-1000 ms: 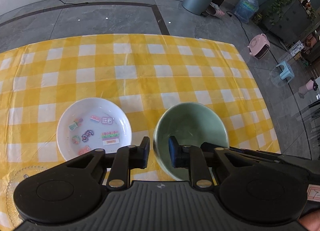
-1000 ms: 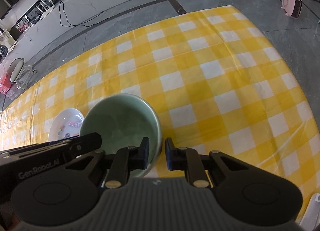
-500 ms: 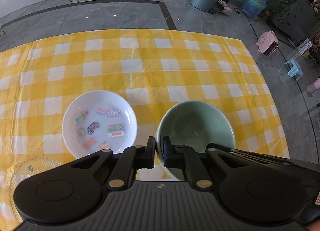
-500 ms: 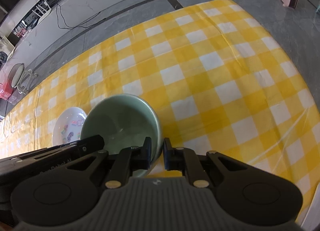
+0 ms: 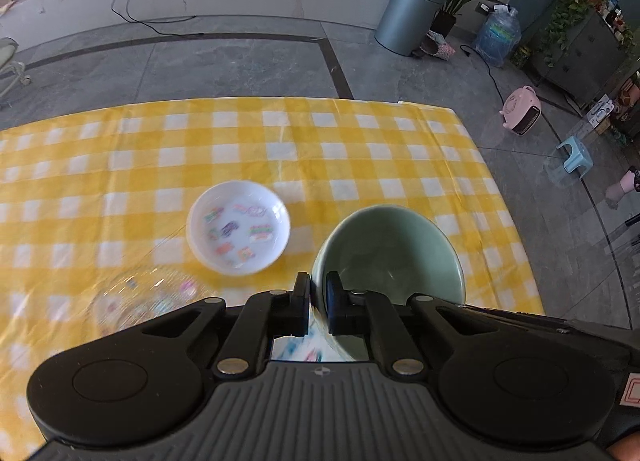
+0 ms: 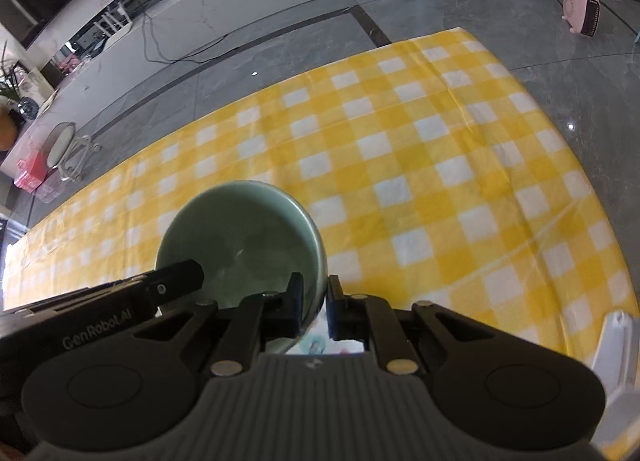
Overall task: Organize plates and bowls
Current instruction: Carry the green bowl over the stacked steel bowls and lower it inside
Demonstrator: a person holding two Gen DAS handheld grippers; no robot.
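Observation:
A pale green bowl (image 5: 390, 253) hangs above the yellow checked tablecloth (image 5: 280, 149), held by both grippers. My left gripper (image 5: 318, 297) is shut on the bowl's left rim. My right gripper (image 6: 315, 301) is shut on the bowl's (image 6: 244, 237) right rim, one finger inside and one outside. The left gripper's black body (image 6: 120, 301) shows at the bowl's other side in the right wrist view. A white plate (image 5: 238, 227) with colourful stickers lies on the cloth to the left. Nearer, a clear glass plate (image 5: 140, 301) with stickers lies blurred. Another stickered dish peeks out under the bowl.
The table's right edge (image 5: 500, 189) drops to a grey tiled floor. A white object (image 6: 616, 345) sits at the near right corner in the right wrist view. On the floor beyond stand a grey bin (image 5: 408, 15), a pink heater (image 5: 522, 111) and a small blue stool (image 5: 574, 153).
Both grippers closed on the bowl's rim and lifted it off the cloth. The table now looks farther away, and the white plate has shifted toward the middle of the left wrist view.

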